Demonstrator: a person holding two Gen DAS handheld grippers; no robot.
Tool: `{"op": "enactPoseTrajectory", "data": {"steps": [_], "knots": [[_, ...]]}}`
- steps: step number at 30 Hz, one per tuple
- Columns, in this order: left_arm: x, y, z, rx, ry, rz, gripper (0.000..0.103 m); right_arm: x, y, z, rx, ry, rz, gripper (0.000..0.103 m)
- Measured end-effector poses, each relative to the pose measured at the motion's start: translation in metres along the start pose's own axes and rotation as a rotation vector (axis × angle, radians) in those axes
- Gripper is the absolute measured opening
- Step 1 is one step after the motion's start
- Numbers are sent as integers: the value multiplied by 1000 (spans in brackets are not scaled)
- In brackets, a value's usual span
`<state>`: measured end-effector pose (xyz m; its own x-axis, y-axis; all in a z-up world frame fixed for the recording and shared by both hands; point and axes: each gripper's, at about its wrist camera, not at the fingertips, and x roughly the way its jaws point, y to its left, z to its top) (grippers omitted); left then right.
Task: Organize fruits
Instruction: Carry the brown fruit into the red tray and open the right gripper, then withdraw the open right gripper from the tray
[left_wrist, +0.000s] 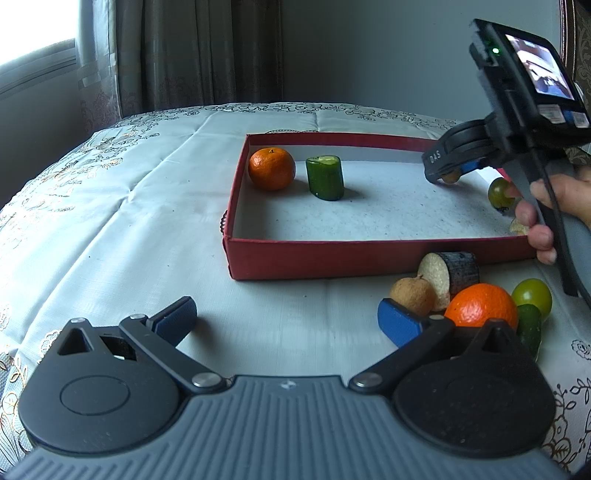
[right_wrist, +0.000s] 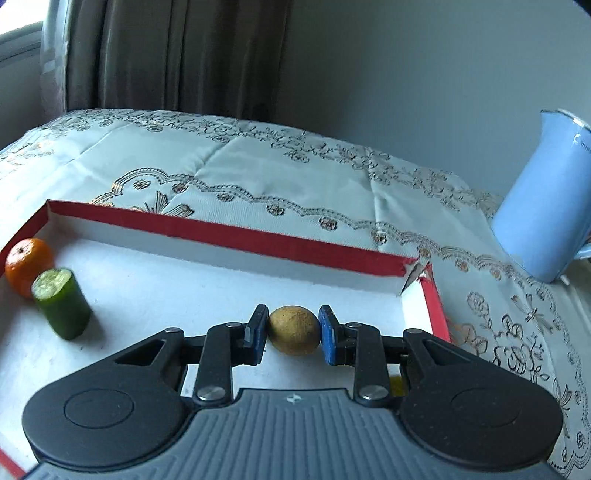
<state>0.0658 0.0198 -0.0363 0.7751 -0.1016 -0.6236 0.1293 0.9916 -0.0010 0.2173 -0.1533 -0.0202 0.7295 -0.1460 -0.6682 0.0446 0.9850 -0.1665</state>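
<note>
Red-walled box (right_wrist: 229, 230) is the sorting target: right gripper (right_wrist: 293, 334) clamps a tan round fruit (right_wrist: 294, 329) low over its floor, apparently for placing beside the orange (right_wrist: 27, 264) and cucumber piece (right_wrist: 61, 304). Left gripper (left_wrist: 286, 319) hangs spread wide, empty, near the unsorted pile (left_wrist: 480, 304) outside.

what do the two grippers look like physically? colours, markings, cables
Both match: ribbed grey body, two round black housings, black linkages with silver pivots, blue textured pads on the fingers. The right gripper has a grey handle, white lettering on one arm, a black cable and a lit rear camera screen.

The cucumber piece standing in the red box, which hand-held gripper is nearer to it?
Right. The right hand-held gripper is inside the box, beside the cucumber piece; the left hand-held gripper is outside, before its near wall.
</note>
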Motion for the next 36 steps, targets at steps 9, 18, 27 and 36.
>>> {"op": "enactPoseTrajectory", "data": {"steps": [9,18,27,36], "knots": [[0,0,0,0,0,0,103,-2,3,0,0,-4,-10,30],[0,0,0,0,0,0,103,-58,-8,-18,-22,-137,3,71],[0,0,0,0,-1,2,103,-128,-62,-86,116,-221,69,74],[0,-1,0,0,0,3,103,-117,-100,-133,238,-147,71,75]]}}
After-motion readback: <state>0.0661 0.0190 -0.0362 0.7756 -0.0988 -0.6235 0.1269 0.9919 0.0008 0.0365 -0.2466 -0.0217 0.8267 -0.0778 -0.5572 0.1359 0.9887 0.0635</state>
